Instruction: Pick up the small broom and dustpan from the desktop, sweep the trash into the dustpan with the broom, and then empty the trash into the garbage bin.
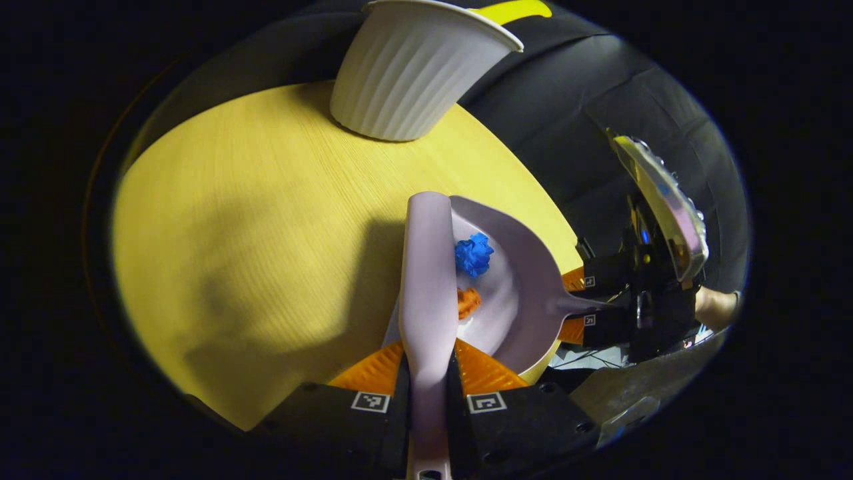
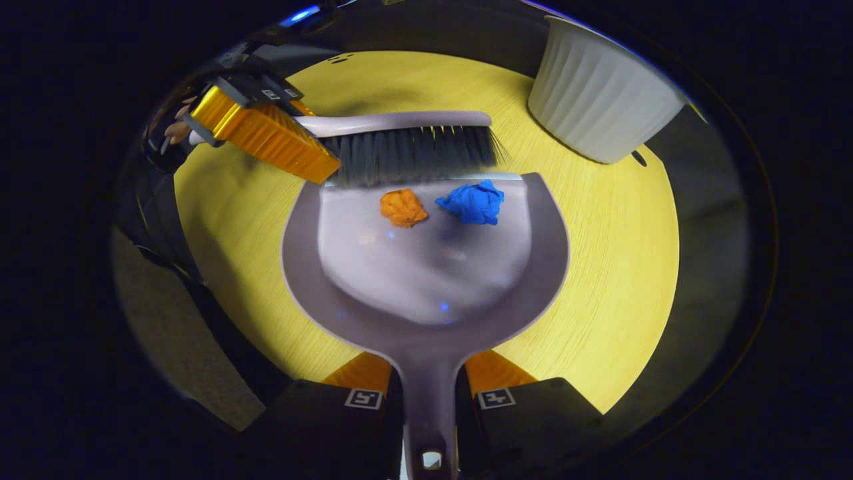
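Dustpan lies flat on the yellow tabletop, its handle clamped between the jaws of the right gripper. Orange paper wad and blue paper wad sit inside the dustpan near its front lip, a little apart. Broom hangs just past that lip, bristles down and lying along it; the jaws of the left gripper are closed on the broom's handle. White ribbed bin stands on the tabletop beyond the dustpan, toward its blue-wad side, well apart from it.
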{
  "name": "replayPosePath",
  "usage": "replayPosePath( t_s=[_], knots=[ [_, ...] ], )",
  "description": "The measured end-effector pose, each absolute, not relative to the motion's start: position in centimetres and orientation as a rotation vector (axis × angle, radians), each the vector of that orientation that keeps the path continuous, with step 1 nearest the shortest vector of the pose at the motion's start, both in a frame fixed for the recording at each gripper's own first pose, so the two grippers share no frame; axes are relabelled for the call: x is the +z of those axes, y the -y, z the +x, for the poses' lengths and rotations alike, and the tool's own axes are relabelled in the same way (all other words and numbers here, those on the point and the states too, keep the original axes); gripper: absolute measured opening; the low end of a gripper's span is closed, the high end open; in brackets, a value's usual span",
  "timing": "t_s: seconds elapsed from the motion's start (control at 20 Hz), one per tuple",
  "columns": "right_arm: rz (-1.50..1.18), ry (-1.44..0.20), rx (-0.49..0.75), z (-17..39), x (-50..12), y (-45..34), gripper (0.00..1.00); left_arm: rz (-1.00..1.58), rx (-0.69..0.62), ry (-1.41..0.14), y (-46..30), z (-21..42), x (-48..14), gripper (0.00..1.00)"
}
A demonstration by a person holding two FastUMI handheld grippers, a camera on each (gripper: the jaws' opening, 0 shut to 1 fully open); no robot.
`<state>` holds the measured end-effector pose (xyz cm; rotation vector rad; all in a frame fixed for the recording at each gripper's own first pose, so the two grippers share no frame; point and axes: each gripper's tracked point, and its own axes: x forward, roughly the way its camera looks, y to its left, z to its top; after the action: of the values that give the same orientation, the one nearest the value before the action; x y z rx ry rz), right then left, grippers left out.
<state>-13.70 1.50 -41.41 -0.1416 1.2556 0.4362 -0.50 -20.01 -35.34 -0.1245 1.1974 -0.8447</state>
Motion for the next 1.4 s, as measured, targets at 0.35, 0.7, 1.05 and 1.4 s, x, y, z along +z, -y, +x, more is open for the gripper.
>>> replayPosePath(
  t_s=[0.35, 0.7, 1.05, 1.4],
  knots=[
    [-0.033, -1.210, 0.333, -13.4, -38.5, -1.4, 0.36, -0.060, -0.642, -1.036, 18.9, -1.9, -35.5, 0.28],
    [-0.015, -1.188, 0.206, -11.6, -31.8, 3.3, 0.37, -0.062, -0.520, -1.012, 18.5, -3.3, -38.6, 0.28],
    [0.024, -1.160, 0.126, -6.9, -22.4, 9.4, 0.37, -0.056, -0.487, -1.027, 15.8, -4.7, -40.4, 0.28],
    [0.019, -1.136, 0.027, 0.0, -17.1, 16.3, 0.37, -0.064, -0.498, -1.028, 15.5, -5.7, -41.3, 0.27]
  ],
)
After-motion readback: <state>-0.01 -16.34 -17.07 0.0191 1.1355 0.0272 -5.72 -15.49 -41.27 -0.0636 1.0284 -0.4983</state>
